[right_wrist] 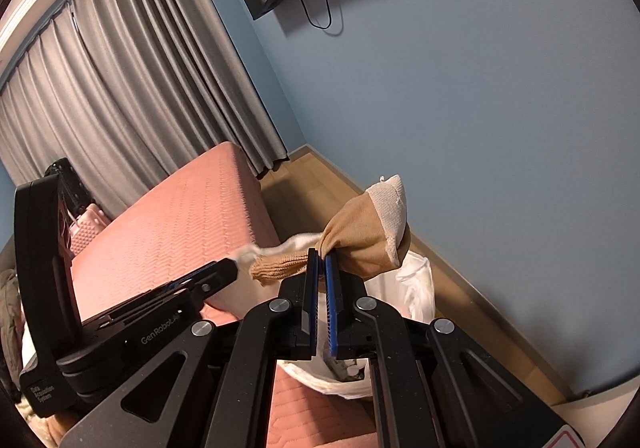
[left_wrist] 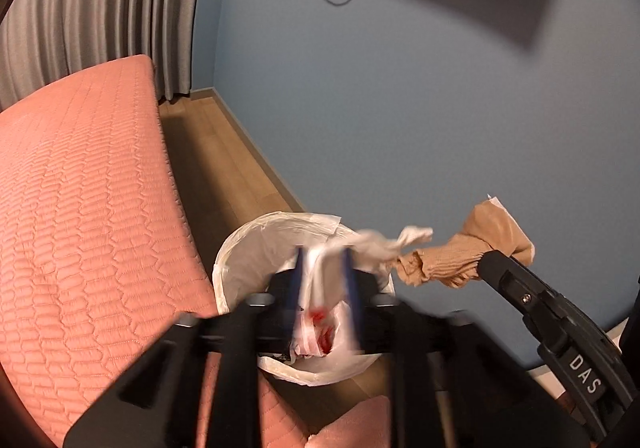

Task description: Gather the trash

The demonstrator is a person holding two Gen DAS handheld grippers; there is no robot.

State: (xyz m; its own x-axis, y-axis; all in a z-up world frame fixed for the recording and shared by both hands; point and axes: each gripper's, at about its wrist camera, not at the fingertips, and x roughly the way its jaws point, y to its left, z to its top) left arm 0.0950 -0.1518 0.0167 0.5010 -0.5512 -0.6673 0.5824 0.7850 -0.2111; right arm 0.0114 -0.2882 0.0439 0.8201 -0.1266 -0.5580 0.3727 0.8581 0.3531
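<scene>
Both claws hang over the lined trash bin (left_wrist: pixel 280 244), which stands on the wood floor between the pink bed (left_wrist: pixel 88 208) and the blue wall.

**Claw states.** The right claw (right_wrist: pixel 320 260) is pressed together on a tan stocking-like cloth (right_wrist: pixel 360 236), pinching it at its middle. The left claw (left_wrist: pixel 324 252) stands partly spread; a white tissue wad (left_wrist: pixel 376 244) sits at its tips, and the blur makes it unclear whether the pads bear on it.

**Risks.**
- The tissue reaches right, toward the tan cloth. If the two are snagged together, releasing one could drag the other off line and past the rim, most likely onto the floor on the right.
- The tan cloth sits at the bin's right edge, not over its centre. Dropped from there, it may land on the rim or outside.
- The liner (right_wrist: pixel 416 288) is loose and crumpled; a claw brushing it could pull it inward.

**View differences.** The left wrist view shows the bin's open mouth and red-and-white rubbish (left_wrist: pixel 320 328) inside. The right wrist view alone shows the pinch on the cloth clearly, and the left claw's side profile.
</scene>
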